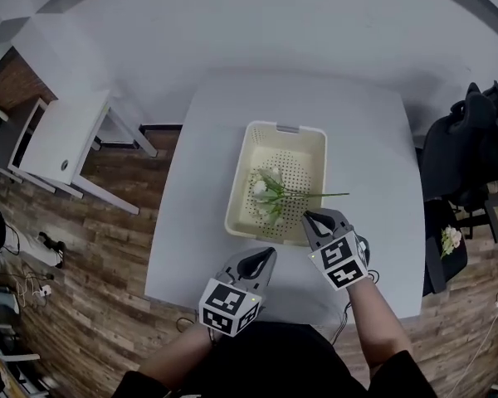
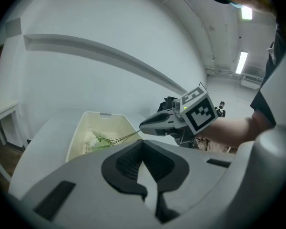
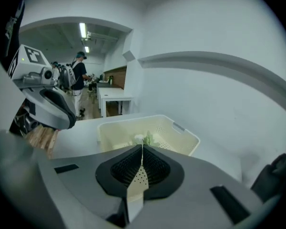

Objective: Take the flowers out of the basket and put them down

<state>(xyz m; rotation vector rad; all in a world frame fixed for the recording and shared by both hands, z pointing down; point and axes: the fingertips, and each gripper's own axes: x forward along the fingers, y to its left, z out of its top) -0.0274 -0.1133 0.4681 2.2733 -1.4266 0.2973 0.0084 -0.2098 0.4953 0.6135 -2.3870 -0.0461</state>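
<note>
A bunch of white flowers with green leaves (image 1: 268,193) lies inside the cream perforated basket (image 1: 275,128) on the white table. Its thin stems stick out over the basket's right rim. My right gripper (image 1: 311,216) is shut and empty at the basket's near right corner, just short of the stems. My left gripper (image 1: 264,257) is also shut, lower over the table in front of the basket. The left gripper view shows the flowers (image 2: 101,140), the basket (image 2: 86,120) and the right gripper (image 2: 144,126) beside the stems. In the right gripper view the flowers (image 3: 144,138) show just past the shut jaws.
A black office chair (image 1: 465,152) stands right of the table, with another small bunch of flowers (image 1: 451,239) on a dark seat near it. A small white side table (image 1: 62,139) stands at the left on wooden floor. People (image 3: 78,78) stand far off in the room.
</note>
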